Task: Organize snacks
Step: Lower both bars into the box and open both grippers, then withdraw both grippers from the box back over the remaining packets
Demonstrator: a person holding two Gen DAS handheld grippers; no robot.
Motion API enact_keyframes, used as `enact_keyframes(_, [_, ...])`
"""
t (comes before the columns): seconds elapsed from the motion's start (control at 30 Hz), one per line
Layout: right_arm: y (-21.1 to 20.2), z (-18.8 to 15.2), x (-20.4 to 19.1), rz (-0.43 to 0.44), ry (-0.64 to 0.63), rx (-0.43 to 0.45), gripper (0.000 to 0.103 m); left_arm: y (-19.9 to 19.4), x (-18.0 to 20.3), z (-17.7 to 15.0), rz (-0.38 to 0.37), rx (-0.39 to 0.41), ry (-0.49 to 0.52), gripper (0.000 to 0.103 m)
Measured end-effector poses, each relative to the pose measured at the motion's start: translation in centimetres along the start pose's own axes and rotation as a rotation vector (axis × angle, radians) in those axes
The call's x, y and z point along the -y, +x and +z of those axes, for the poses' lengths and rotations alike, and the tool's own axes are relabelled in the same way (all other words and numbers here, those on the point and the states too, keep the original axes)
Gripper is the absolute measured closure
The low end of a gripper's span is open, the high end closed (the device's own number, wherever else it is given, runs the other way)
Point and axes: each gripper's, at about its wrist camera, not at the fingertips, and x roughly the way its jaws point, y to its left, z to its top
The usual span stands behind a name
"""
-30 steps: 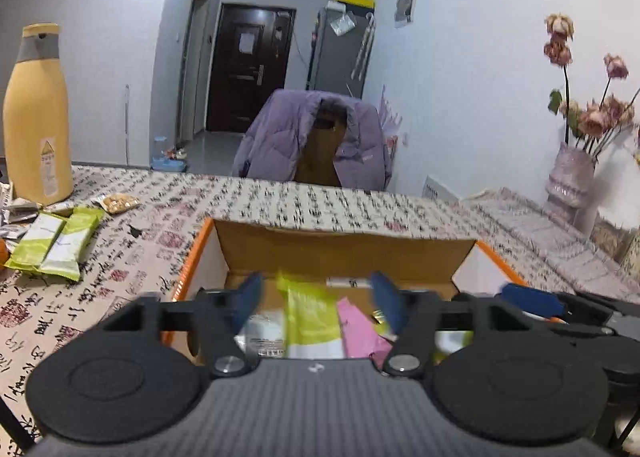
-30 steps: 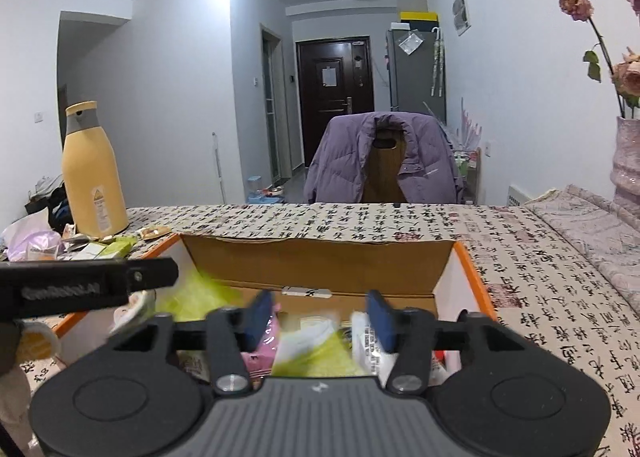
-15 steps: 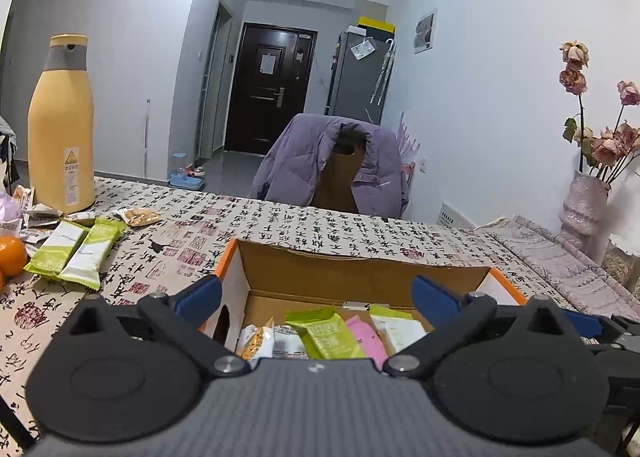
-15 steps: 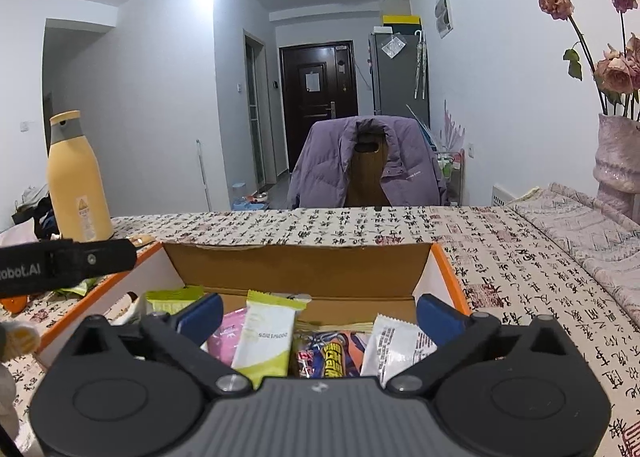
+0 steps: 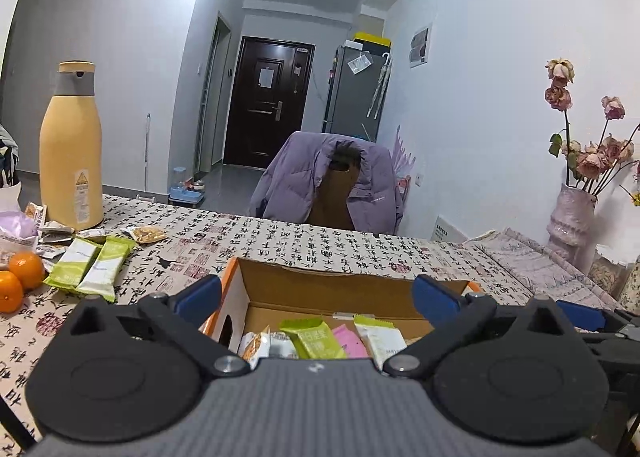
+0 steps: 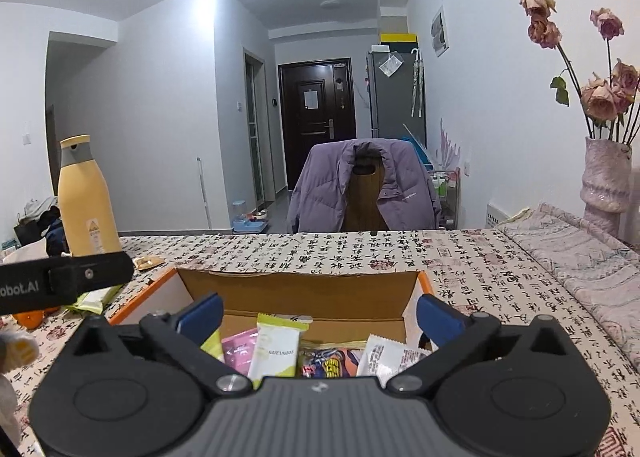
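An open cardboard box with orange edges [image 5: 340, 289] [image 6: 296, 289] sits on the table and holds several snack packets: green [image 5: 314, 339], pink [image 5: 349, 341], white-green [image 6: 274, 345] and white [image 6: 384, 357]. My left gripper [image 5: 316, 293] is open and empty above the box's near side. My right gripper [image 6: 318, 311] is open and empty above the same box. Two green packets [image 5: 94, 269] lie on the table left of the box. The left gripper's body shows in the right wrist view [image 6: 64, 281].
A tall yellow bottle [image 5: 72, 149] stands at the far left, with small wrappers [image 5: 56, 231] and two oranges [image 5: 18, 277] near it. A vase of dried roses [image 5: 572, 213] stands at the right. A chair with a purple jacket [image 5: 332, 185] is behind the table.
Both grippers have opened wide and risen from the box. The green packet the left held and the packet the right held now lie in the box.
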Motion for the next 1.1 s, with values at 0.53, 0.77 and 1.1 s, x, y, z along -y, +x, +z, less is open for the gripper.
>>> enact_keyframes(0.53, [-6.2,-3.0,-1.3,0.003,-0.033,-0.043,0.000,-7.0,-1.3,-2.2,0.021,0.003,0.018,0.000])
enact_keyframes(0.77, [-8.1,-5.1,-2.1,0.012,-0.059,-0.093,0.000,-8.8,-2.3,-4.8,0.026,-0.057,0.028,0.000])
enact_keyframes(1.1, [-8.9,-9.0,-0.9,-0.043,-0.055,-0.197,0.000,-10.3,-3.8,-8.1,0.023,-0.133,0.030,0.000])
